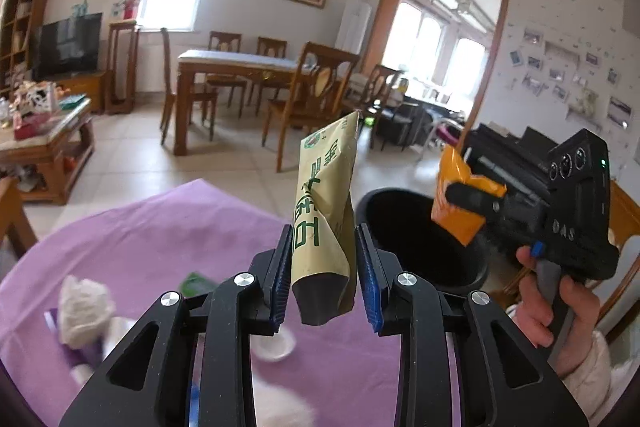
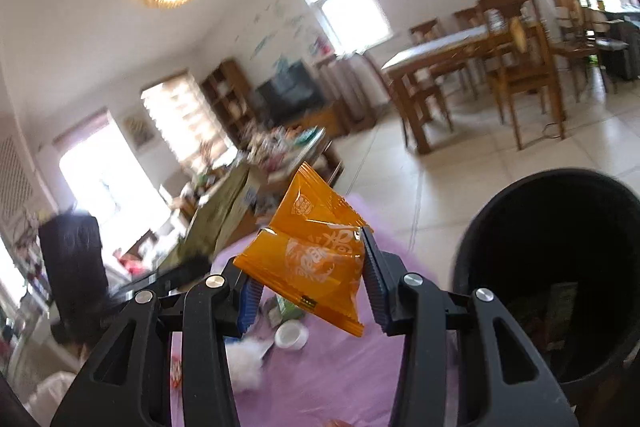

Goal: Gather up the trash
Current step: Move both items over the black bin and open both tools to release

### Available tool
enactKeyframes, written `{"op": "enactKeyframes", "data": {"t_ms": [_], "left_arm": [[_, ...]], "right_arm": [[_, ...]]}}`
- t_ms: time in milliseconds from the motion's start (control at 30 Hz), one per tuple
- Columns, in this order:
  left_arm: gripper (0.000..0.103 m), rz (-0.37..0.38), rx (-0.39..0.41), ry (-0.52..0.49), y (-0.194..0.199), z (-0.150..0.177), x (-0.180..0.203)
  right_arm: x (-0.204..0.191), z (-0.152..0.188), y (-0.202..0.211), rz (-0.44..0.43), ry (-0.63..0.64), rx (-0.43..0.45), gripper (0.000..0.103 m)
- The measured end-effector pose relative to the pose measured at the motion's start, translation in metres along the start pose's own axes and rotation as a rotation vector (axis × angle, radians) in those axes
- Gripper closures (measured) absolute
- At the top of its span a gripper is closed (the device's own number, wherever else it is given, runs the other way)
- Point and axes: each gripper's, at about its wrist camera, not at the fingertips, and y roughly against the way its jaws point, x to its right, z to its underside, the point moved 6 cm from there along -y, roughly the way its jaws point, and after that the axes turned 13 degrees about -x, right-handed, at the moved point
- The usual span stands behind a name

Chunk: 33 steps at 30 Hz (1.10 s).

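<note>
Both grippers are loaded: the left gripper [image 1: 323, 269] has its fingers pinching a tan green-lettered sachet [image 1: 325, 223] above the purple worktop [image 1: 160, 239], and the right gripper [image 2: 308, 291] clamps an orange snack wrapper [image 2: 316, 259]. I'd get each one fully over the black trash bin [image 2: 560, 267] mouth before letting go, since light wrappers drift.

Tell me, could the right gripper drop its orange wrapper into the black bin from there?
Probably yes. The right gripper holds the orange wrapper raised beside the black trash bin, whose open mouth is uncovered, and nothing stands between them; a short move sideways looks enough.
</note>
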Motion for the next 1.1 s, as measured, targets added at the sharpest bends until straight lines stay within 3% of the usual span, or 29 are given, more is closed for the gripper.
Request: {"op": "enactKeyframes", "data": {"t_ms": [167, 467, 900, 1100], "left_arm": [[0.072, 0.091, -0.014, -0.015, -0.028, -0.002, 0.053], [0.072, 0.180, -0.059, -0.039, -0.109, -0.014, 0.121], [0.072, 0.206, -0.138, -0.027, -0.206, -0.022, 0.157], [0.072, 0.195, -0.166, -0.013, -0.223, -0.013, 0.158]], "right_arm": [[0.048, -0.013, 0.039, 0.057, -0.094, 0.110, 0.059], [0.131, -0.020, 0.072, 0.148, -0.248, 0.196, 0.059], [0.177, -0.005, 0.076, 0.154, -0.358, 0.191, 0.059], [0.182, 0.003, 0.077, 0.152, -0.387, 0.185, 0.057]]}}
